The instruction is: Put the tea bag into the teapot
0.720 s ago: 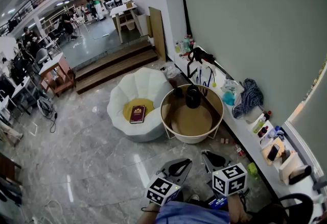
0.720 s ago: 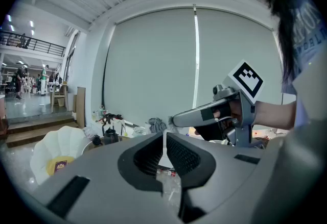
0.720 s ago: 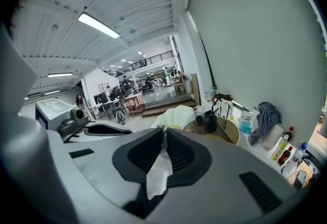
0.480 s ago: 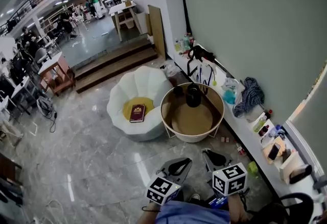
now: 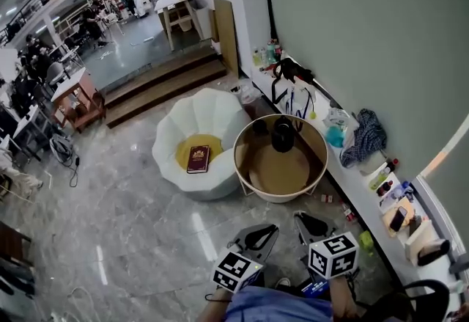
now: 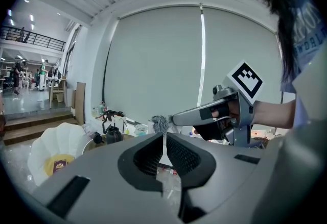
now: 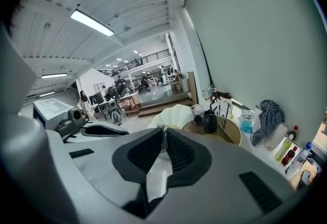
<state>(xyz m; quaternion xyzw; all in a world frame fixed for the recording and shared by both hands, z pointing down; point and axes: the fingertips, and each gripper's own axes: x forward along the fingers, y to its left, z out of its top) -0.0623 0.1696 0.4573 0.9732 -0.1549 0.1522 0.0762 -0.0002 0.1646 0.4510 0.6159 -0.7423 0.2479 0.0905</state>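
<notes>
A black teapot stands at the far side of a round wooden-bottomed table; it also shows in the left gripper view as the teapot and in the right gripper view as the teapot. A small dark cup sits left of it. I cannot make out a tea bag anywhere. My left gripper and right gripper hang side by side low in the head view, well short of the table. Both are shut with nothing between the jaws, as the left gripper and the right gripper show up close.
A white shell-shaped chair with a yellow cushion and a dark red book stands left of the table. A cluttered white ledge with bottles and a blue cloth runs along the wall on the right. Wooden steps lie behind.
The head view has shifted a little, so the table and chair sit slightly differently in the frame. Both grippers stay shut and keep their place.
</notes>
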